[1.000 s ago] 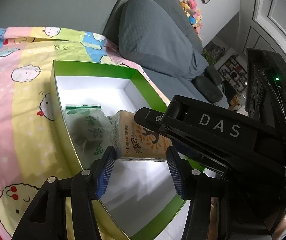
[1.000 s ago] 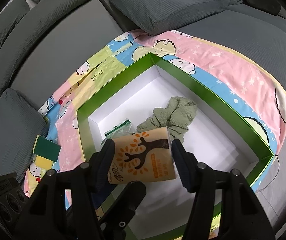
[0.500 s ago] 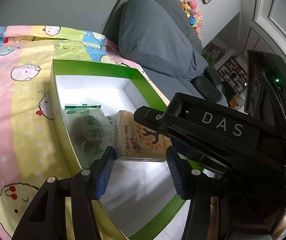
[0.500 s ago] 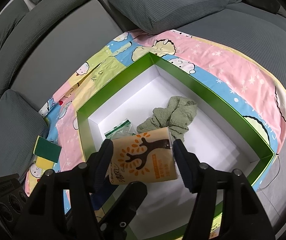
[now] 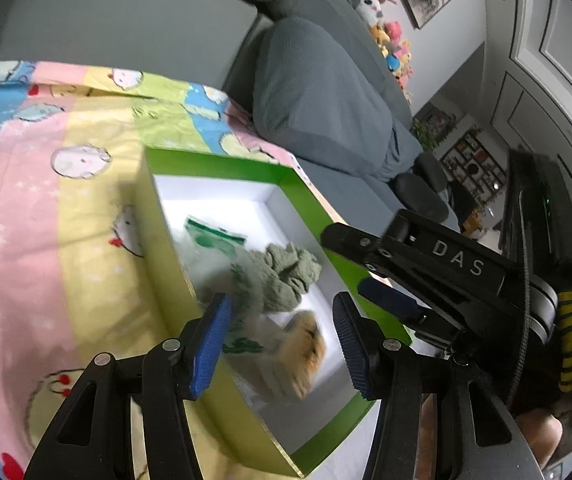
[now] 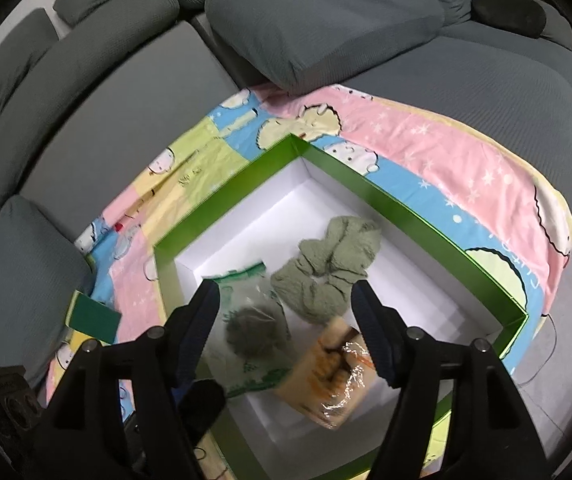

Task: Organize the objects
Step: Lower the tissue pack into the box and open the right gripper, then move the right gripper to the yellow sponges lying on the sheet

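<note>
A green box (image 6: pixel 402 204) with a white inside lies on a cartoon blanket on the sofa. In it are an orange tissue pack (image 6: pixel 336 376), a green scrunchie (image 6: pixel 332 266) and a clear bag with green print (image 6: pixel 245 320). My right gripper (image 6: pixel 286 332) is open and empty above the box, the tissue pack lying below it. In the left wrist view the box (image 5: pixel 213 164), the blurred tissue pack (image 5: pixel 302 356) and the scrunchie (image 5: pixel 281 276) show. My left gripper (image 5: pixel 277 344) is open and empty over the box's near side. The right gripper (image 5: pixel 390 300) shows there too.
A green and yellow sponge (image 6: pixel 91 316) lies on the blanket left of the box. Grey cushions (image 6: pixel 318 16) ring the blanket. The blanket (image 5: pixel 45 216) spreads left of the box. Stuffed toys (image 5: pixel 386 40) sit far back.
My right gripper has opened and let go of the tissue pack, which dropped into the box and now lies there. Both grippers have pulled back and up from the box.
</note>
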Demonstrator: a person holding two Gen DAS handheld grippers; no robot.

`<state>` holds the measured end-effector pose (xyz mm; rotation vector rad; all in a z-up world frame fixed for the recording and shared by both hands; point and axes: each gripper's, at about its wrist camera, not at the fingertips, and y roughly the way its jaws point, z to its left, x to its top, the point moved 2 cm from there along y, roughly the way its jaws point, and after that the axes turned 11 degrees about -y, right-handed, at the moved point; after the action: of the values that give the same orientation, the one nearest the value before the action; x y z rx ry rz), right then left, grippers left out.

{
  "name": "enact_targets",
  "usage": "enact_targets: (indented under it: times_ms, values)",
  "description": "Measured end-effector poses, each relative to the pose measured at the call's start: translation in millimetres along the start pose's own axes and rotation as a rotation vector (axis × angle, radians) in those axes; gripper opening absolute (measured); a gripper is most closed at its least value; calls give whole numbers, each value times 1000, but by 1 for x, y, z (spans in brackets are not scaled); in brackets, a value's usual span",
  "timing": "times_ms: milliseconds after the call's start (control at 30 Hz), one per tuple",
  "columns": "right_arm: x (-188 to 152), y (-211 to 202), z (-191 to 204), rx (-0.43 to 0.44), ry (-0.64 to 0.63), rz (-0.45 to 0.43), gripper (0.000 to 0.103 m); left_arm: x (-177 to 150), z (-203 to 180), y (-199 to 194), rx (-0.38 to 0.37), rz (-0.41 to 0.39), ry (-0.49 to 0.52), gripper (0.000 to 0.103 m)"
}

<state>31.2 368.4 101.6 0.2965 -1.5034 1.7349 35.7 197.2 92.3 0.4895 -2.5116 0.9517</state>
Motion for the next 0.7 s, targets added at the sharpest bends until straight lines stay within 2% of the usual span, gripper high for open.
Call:
enact_targets:
  times_ms: [100, 233, 700]
  values:
    - [1, -3, 6, 32, -2, -23, 69, 5, 7, -13, 6, -31, -12, 53]
    - [2, -6, 17, 48, -28, -51, 79, 13, 16, -30, 8, -56, -24, 53]
    - [-2, -8, 60, 111, -120, -97, 82, 28, 47, -70, 52, -137, -72, 53]
